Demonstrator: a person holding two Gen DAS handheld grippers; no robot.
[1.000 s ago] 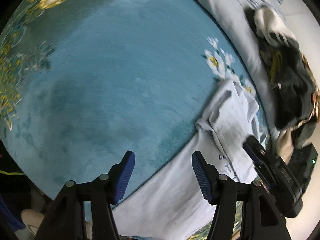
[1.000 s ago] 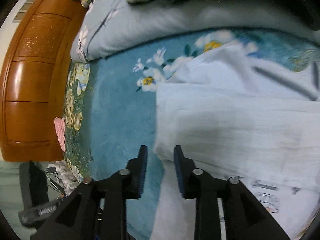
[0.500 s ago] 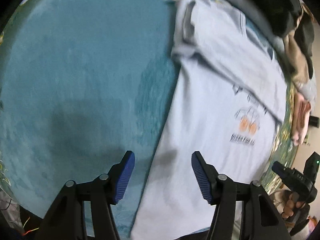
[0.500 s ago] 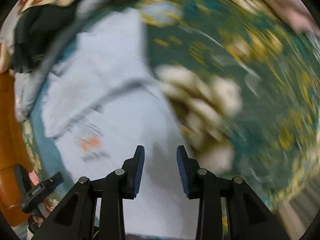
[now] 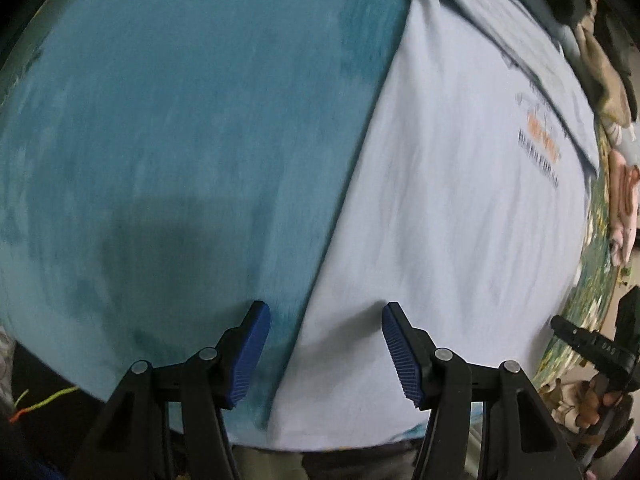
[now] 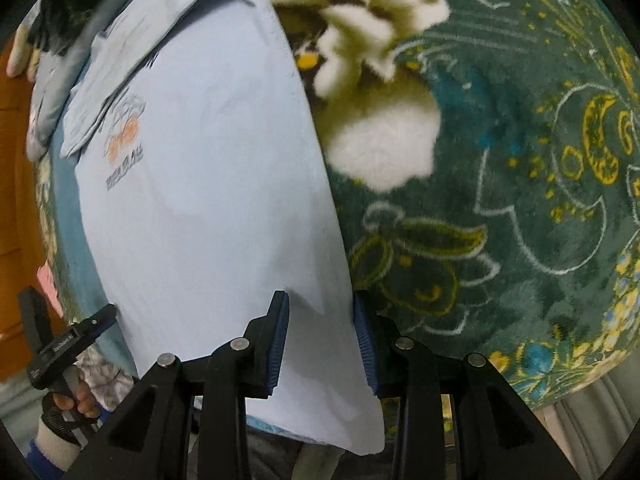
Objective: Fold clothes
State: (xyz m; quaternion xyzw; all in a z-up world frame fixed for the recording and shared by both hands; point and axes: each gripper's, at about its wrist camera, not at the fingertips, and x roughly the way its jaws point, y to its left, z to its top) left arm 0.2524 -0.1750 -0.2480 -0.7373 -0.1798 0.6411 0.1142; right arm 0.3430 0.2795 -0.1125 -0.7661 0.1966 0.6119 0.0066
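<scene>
A pale blue T-shirt (image 5: 460,200) with an orange and dark print lies flat on a teal blanket (image 5: 180,120), its sleeves folded in at the far end. My left gripper (image 5: 325,312) is open, pointing down over the shirt's left edge near the hem, one finger above the blanket and one above the cloth. In the right wrist view the same T-shirt (image 6: 200,200) runs up the left half. My right gripper (image 6: 320,300) is open just above its right edge near the hem, nothing pinched. The flowered part of the blanket (image 6: 520,200) lies to the right.
A heap of dark and tan clothes (image 5: 576,8) lies past the shirt's collar, with pink folded cloth (image 5: 624,200) beside it. An orange wooden headboard (image 6: 12,160) and a grey pillow (image 6: 44,92) stand at the left. A gloved hand (image 6: 68,400) holds the other gripper.
Both grippers swept from the shirt's sleeve end down to its hem end and dropped closer to the cloth. Each now sits over one side edge, and the right jaws look slightly wider.
</scene>
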